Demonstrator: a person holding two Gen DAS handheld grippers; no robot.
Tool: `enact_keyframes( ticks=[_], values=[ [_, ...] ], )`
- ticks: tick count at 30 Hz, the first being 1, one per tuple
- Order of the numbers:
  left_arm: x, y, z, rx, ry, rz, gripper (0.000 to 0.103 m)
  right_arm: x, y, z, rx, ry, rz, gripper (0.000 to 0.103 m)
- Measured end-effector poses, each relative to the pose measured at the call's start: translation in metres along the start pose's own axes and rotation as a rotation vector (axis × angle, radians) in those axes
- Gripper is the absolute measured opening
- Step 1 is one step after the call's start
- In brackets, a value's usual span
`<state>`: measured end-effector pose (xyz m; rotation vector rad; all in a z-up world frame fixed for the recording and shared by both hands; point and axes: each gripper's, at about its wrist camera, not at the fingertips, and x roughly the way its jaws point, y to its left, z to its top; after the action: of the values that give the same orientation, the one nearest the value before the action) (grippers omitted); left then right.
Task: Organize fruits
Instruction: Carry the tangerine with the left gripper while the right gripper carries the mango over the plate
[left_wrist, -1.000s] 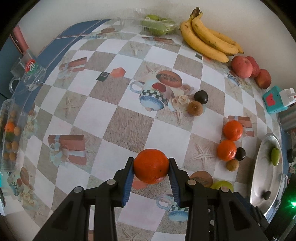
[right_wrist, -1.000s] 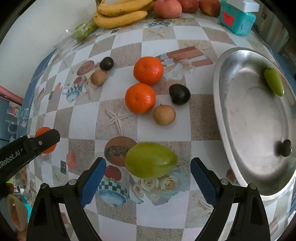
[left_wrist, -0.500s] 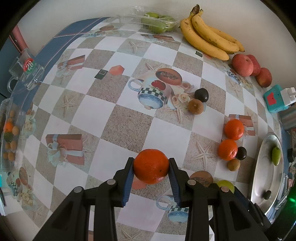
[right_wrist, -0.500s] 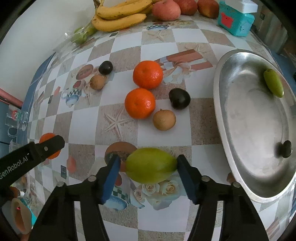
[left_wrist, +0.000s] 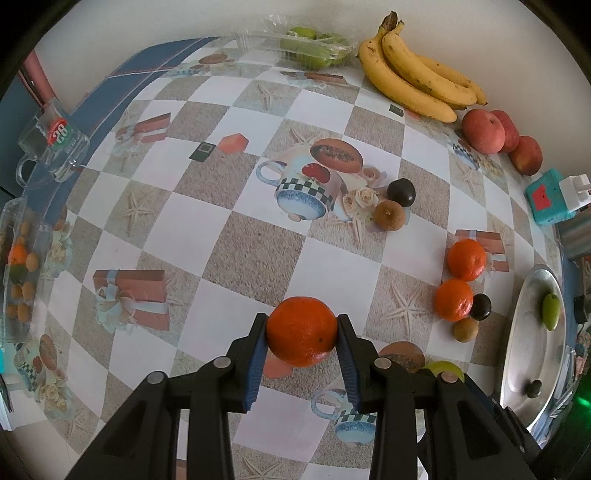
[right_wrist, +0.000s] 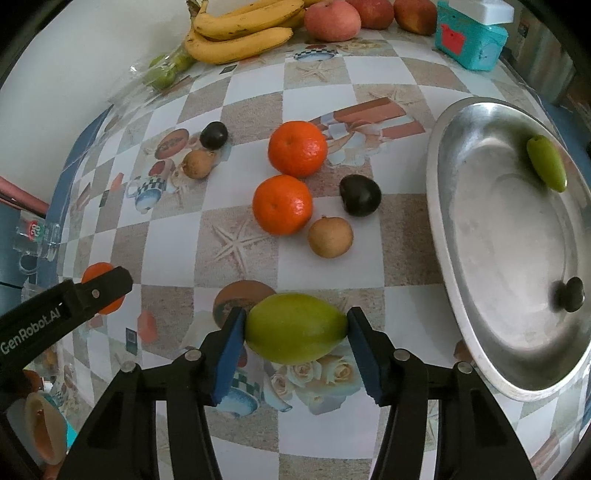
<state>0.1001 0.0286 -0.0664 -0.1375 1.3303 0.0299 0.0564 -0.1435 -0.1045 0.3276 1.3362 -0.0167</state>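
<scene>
My left gripper (left_wrist: 301, 341) grips an orange (left_wrist: 301, 330) and my right gripper (right_wrist: 295, 334) clamps a mango (right_wrist: 295, 328), presumably bound for the tray (right_wrist: 458, 295).

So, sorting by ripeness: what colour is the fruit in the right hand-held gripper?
Yellow-green fruit, seen best in the right wrist view.

The left gripper (left_wrist: 301, 338) has matte black angular arms, each carrying round silver rivets, and flat blue pads (left_wrist: 255, 360) lining its fingers. The right gripper (right_wrist: 295, 328) is built alike: black frame, silver rivets, blue pads (right_wrist: 228, 356). White "GenRobot.AI" lettering runs along one black arm's outer side.
</scene>
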Motion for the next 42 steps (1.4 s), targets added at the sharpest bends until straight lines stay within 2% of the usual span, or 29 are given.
enact_keyframes(
  ticks=[9, 18, 24, 28, 36, 42],
  values=[
    [-0.009, 0.0, 0.002, -0.005, -0.031, -0.012, 0.038, -0.016, 0.0, 0.003, 0.01, -0.038, 0.043, 0.057],
    [-0.023, 0.0, 0.005, -0.01, -0.079, -0.014, 0.038, -0.053, -0.008, 0.008, 0.021, -0.132, 0.05, 0.057],
    [-0.023, -0.012, 0.001, 0.03, -0.08, -0.004, 0.038, -0.063, -0.024, 0.009, 0.063, -0.152, 0.033, 0.057],
    [-0.022, -0.022, -0.002, 0.058, -0.081, -0.006, 0.038, -0.073, -0.048, 0.008, 0.127, -0.172, 0.029, 0.057],
    [-0.02, -0.062, -0.016, 0.167, -0.061, -0.076, 0.038, -0.087, -0.1, 0.002, 0.268, -0.198, -0.015, 0.057],
    [-0.027, -0.095, -0.027, 0.26, -0.086, -0.14, 0.038, -0.094, -0.144, -0.005, 0.386, -0.207, -0.045, 0.057]
  ],
)
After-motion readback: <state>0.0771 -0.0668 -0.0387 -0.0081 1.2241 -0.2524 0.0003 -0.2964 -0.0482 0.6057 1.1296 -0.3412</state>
